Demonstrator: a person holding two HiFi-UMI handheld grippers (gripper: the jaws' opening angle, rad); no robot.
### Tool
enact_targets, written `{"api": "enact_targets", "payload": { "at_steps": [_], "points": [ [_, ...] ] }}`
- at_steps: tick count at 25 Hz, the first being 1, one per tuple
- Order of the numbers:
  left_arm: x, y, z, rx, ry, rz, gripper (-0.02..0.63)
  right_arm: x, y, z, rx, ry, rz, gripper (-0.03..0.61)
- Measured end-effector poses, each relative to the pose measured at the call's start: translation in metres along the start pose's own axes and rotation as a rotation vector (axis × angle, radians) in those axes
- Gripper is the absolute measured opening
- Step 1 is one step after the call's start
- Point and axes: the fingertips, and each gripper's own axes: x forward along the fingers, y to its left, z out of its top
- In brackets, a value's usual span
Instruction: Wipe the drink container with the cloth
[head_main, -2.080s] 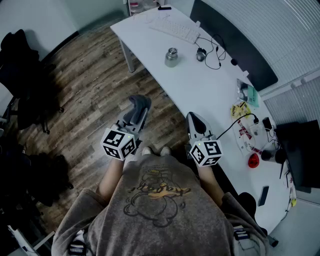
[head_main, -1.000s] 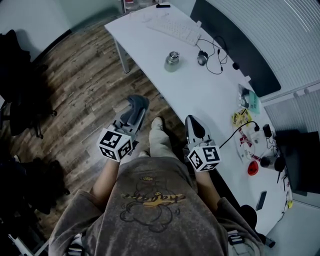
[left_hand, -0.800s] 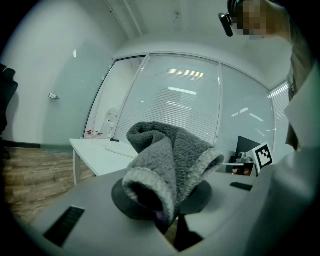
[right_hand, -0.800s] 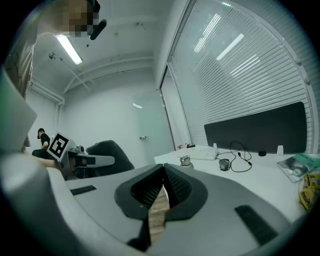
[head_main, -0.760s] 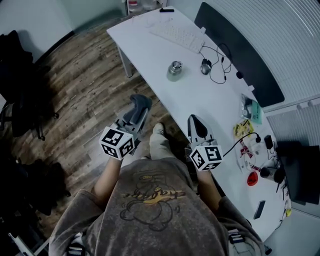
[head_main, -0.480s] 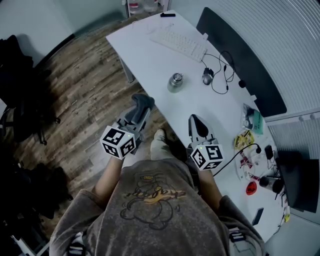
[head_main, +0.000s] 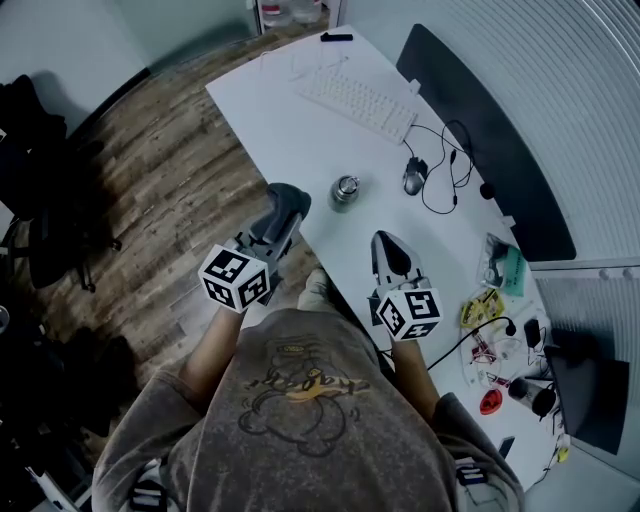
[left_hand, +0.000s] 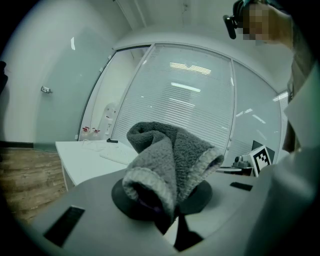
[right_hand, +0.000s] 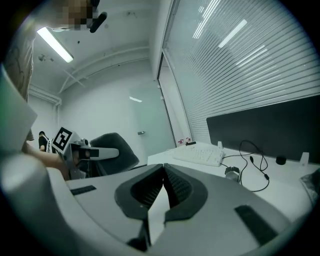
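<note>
A small metal drink container (head_main: 346, 191) stands upright on the white desk (head_main: 300, 130), near its front edge. My left gripper (head_main: 285, 203) is shut on a folded grey cloth (left_hand: 170, 162), which bulges out between its jaws. It hovers just left of the container, over the desk edge. My right gripper (head_main: 390, 252) is shut with nothing in it, its jaws pressed together, and sits below and right of the container. In the right gripper view the left gripper with the cloth (right_hand: 112, 150) shows at the left.
On the desk lie a white keyboard (head_main: 357, 100), a wired mouse (head_main: 414, 177) with looping cable, a dark monitor (head_main: 490, 140) along the back and small clutter (head_main: 495, 300) at the right. Dark chairs (head_main: 40, 200) stand on the wooden floor at left.
I have walked toward the desk: the container and desk edge now lie close ahead of both grippers. Both grippers kept their pose, the left still holding the cloth.
</note>
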Motion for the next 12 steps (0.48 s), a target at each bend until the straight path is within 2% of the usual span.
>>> {"api": "enact_targets", "payload": {
  "at_steps": [12],
  "points": [
    [0.051,0.023,0.012,0.001,0.039,0.015,0.064,0.037,-0.029,0.011,0.027,-0.002,0.029,-0.005]
  ]
}}
